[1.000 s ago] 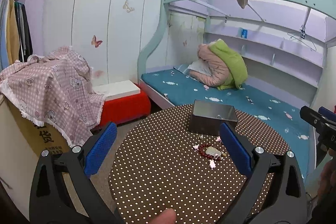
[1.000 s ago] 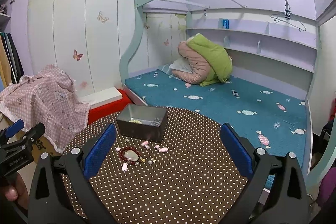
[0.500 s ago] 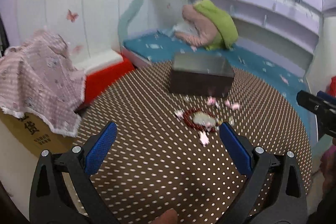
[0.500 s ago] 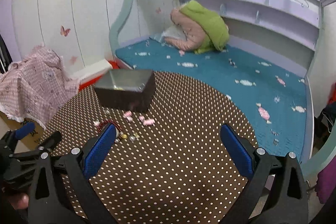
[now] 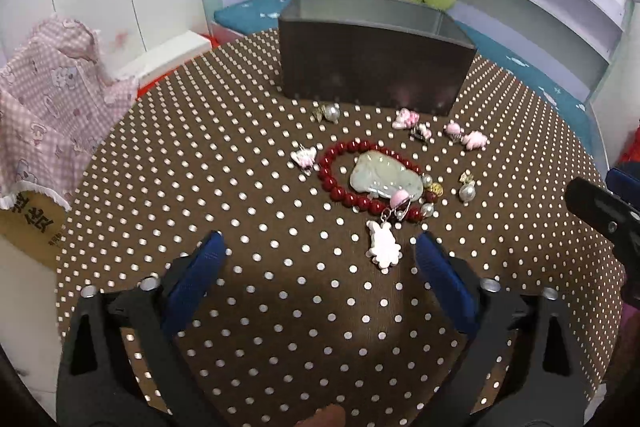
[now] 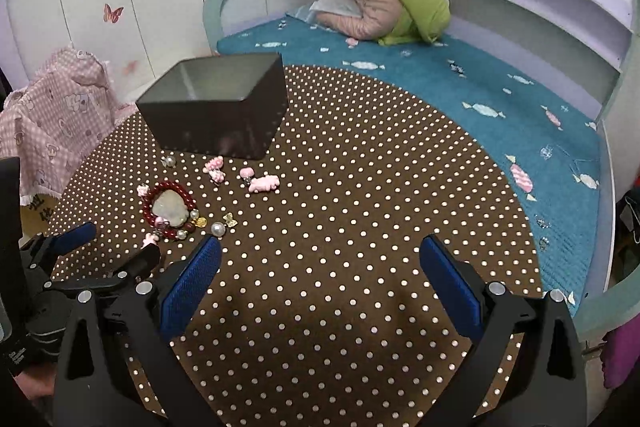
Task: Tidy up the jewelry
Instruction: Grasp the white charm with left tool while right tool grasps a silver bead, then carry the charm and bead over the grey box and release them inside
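Red beads of the bracelet (image 5: 352, 183) ring a pale jade pendant (image 5: 384, 177) on the dotted counter (image 5: 200, 155), before the open metal tin (image 5: 372, 67). One small charm should be singled out and pinched cleanly. The left claw (image 5: 318, 259) is angled steeply downward, its jaws closing on nothing; the right claw (image 6: 320, 267) is spread, empty.

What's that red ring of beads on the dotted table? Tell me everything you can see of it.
The red bead bracelet is a closed loop of glossy dark-red round beads, with a few silver and gold beads on one side. It lies flat on the brown polka-dot tablecloth, in front of the dark metal box. A pale green carved stone rests inside the loop, overlapping its beads. A pink charm lies over its near edge. No tongs touch it.
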`<action>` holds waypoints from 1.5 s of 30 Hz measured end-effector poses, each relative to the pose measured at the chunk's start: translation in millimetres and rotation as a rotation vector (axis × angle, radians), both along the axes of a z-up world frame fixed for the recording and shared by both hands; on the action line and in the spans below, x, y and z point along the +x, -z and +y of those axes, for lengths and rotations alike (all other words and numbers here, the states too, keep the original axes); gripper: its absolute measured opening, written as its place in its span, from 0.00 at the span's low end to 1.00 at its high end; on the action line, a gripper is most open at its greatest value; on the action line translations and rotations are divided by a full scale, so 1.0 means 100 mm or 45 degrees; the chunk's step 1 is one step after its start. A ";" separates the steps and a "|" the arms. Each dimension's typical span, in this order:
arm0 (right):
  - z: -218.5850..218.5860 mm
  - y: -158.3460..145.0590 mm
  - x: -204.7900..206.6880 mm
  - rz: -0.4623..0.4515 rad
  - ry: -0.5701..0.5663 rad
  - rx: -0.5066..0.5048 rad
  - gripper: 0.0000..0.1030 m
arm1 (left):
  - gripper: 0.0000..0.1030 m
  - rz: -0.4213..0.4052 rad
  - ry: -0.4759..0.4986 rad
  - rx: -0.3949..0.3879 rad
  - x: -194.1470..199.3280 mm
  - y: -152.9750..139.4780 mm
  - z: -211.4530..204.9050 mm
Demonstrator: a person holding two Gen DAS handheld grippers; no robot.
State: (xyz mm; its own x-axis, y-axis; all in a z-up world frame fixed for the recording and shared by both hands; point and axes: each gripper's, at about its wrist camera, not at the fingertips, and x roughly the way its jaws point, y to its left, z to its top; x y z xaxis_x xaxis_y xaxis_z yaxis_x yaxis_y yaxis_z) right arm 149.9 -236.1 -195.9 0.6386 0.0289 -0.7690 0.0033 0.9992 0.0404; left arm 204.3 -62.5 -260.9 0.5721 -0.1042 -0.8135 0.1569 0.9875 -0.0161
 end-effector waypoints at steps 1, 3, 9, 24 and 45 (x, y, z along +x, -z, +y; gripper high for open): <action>0.01 0.03 0.03 0.008 -0.010 0.008 0.93 | 0.71 -0.020 0.009 0.018 -0.01 0.00 -0.01; 0.04 0.07 0.07 0.024 -0.034 0.026 0.93 | 0.60 -0.026 0.035 0.004 0.00 -0.01 -0.02; 0.28 0.22 0.25 0.070 -0.157 0.055 0.80 | 0.15 -0.020 0.087 -0.044 0.06 -0.06 0.03; 0.58 0.33 0.36 0.032 -0.263 -0.013 0.39 | 0.15 -0.040 0.036 -0.116 -0.14 -0.20 0.41; 0.30 0.19 0.17 0.003 -0.245 0.132 0.09 | 0.15 -0.082 -0.004 -0.152 -0.34 -0.36 0.54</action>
